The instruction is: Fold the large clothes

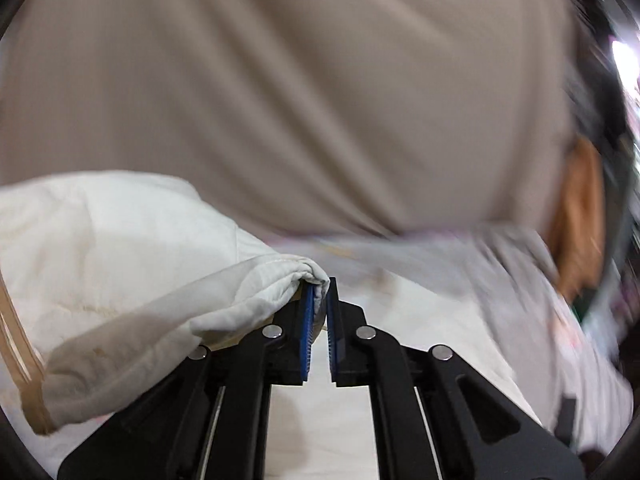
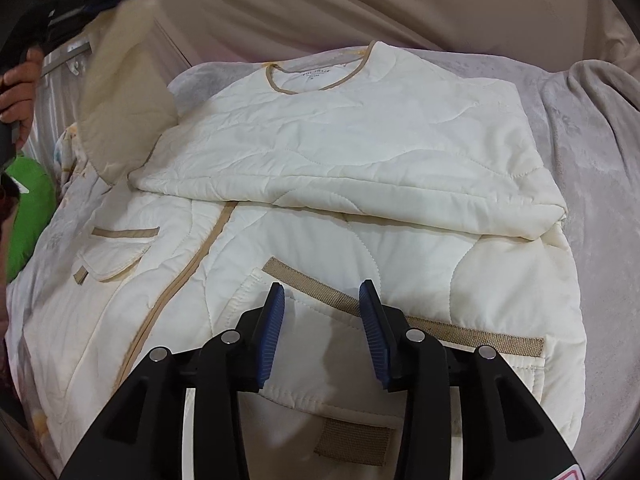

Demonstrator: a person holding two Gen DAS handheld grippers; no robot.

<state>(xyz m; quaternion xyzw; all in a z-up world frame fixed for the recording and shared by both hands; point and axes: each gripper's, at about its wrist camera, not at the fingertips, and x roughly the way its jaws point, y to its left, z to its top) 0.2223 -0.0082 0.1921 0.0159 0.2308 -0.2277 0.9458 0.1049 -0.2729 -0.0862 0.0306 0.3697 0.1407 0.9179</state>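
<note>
1. On the bed point(image 2: 592, 128), the jacket point(image 2: 360, 160) lies half folded; your left hand-held gripper point(image 1: 319, 292) pinches only its sleeve point(image 1: 160, 320) tip, which may slip out.
2. Your right hand-held gripper point(image 2: 322, 296) hovers half open, empty; lowered, it could snag the pocket point(image 2: 360, 360).

Beige curtain point(image 2: 320, 0), grey blanket point(image 2: 600, 140), green cushion point(image 2: 32, 208)

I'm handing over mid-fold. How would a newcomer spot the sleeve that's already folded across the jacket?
Find the cream quilted jacket spread on the grey blanket. Below its tan-trimmed collar, a wide padded band crosses the chest: the folded sleeve. Unlike the tan-edged pockets nearer the right gripper, it is plain cream and lies on top.
</note>
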